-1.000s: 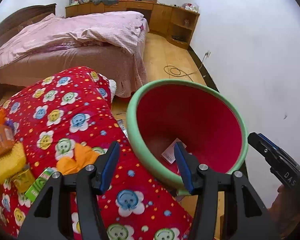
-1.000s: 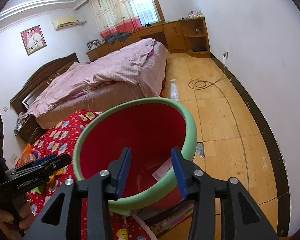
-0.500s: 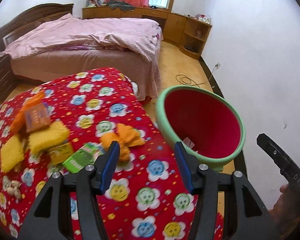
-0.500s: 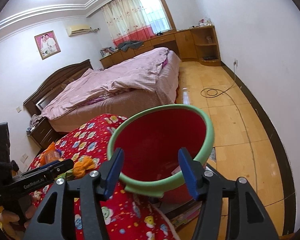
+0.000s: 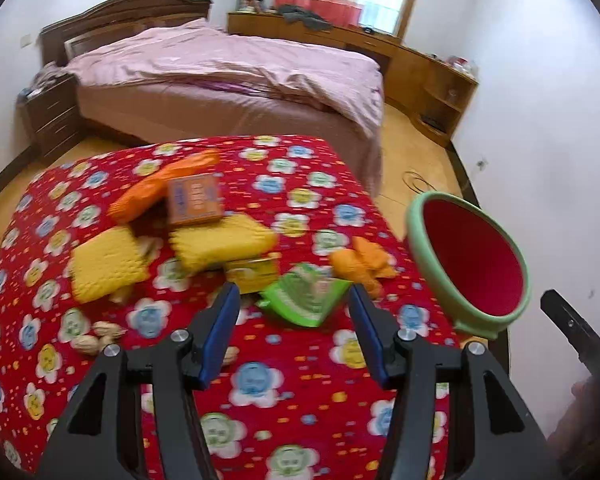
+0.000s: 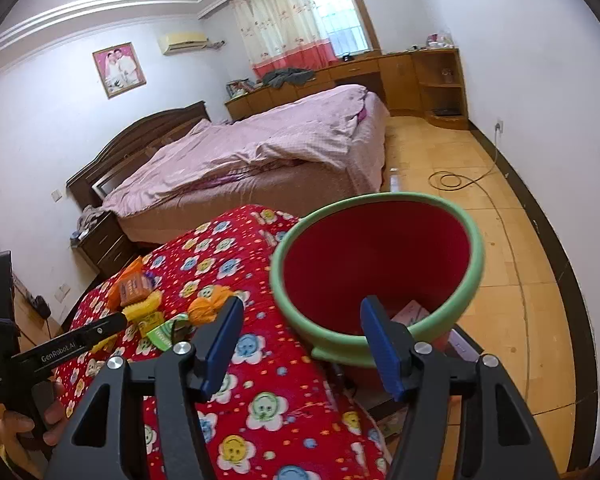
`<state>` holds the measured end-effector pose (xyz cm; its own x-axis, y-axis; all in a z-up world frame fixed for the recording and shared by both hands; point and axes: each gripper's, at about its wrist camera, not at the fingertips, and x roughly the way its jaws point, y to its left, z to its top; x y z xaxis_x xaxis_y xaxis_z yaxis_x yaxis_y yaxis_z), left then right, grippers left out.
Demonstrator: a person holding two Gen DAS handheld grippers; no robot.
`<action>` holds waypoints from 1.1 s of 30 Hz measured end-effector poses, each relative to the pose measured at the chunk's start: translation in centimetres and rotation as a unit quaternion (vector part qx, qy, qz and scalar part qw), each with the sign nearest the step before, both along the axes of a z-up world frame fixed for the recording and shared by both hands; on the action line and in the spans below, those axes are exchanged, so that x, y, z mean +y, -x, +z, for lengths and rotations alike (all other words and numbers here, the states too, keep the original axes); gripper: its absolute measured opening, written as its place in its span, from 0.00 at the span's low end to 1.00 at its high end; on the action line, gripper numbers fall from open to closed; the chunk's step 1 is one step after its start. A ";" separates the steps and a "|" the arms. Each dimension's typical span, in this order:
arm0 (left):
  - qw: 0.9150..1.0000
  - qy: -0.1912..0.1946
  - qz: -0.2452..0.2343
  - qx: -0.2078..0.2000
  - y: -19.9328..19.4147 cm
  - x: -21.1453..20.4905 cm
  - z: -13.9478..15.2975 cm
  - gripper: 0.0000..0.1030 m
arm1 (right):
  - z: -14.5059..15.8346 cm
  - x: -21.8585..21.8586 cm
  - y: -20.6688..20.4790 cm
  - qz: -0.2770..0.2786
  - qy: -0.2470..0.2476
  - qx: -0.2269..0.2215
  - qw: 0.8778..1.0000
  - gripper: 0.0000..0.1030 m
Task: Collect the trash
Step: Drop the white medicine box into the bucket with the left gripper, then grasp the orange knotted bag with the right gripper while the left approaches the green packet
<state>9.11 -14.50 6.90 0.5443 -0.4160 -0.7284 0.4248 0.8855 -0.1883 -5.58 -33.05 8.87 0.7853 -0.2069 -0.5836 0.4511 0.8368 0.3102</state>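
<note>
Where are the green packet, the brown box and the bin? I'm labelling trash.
green packet (image 5: 304, 300), left wrist view, middle of its face
brown box (image 5: 195, 199), left wrist view, printed top
bin (image 6: 374, 344), right wrist view, near green rim

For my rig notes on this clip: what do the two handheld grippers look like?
Both the left gripper and the right gripper have matte black angular frames with triangular cut-outs, silver screw heads and flat blue finger pads. Seen from the right wrist camera, the left one's black side bar carries white "GenRobot.AI" lettering. No cables or sleeves show.
</note>
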 end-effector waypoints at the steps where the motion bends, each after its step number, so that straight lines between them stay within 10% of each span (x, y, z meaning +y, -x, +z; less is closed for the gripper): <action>1: 1.000 0.000 0.008 0.001 -0.3 0.7 -0.1 0.55 | 0.0 0.2 -0.2 0.002 0.000 0.001 1.000 0.62; 33: 0.989 -0.004 0.139 0.055 -5.3 10.8 -5.3 0.56 | -6.1 6.3 -13.1 0.103 -0.008 0.098 0.990 0.63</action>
<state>14.45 -3.70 1.64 0.5533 -0.2565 -0.7925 0.1428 0.9665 -0.2131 7.53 -26.73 2.82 0.6814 -0.0441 -0.7306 0.3245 0.9130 0.2475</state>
